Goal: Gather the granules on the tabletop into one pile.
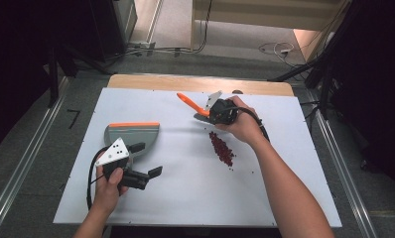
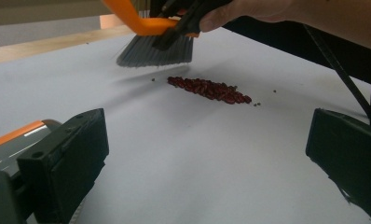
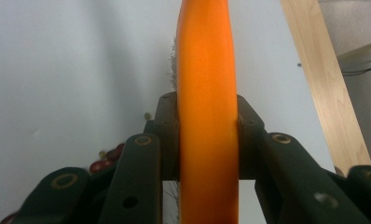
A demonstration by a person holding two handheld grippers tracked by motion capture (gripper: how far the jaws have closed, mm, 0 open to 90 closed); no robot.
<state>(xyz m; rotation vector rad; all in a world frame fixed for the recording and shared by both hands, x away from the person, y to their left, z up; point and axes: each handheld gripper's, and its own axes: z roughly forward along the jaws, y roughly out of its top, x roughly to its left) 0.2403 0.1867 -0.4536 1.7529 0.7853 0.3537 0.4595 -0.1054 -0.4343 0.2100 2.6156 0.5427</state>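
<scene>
Far right of centre on the tabletop (image 1: 285,198), right tool (image 1: 211,113) is clamped on one brush (image 1: 189,102) by its orange handle; the hand hides most of that tool from above, and in the right gripper view the handle blocks the bristles. One line of red beans (image 1: 222,148) lies just near of the brush, too many and too small to count. Near left, left tool (image 1: 146,159) sits wide, holding nothing. One dustpan (image 1: 132,132) lies just beyond it, partly covered.
</scene>
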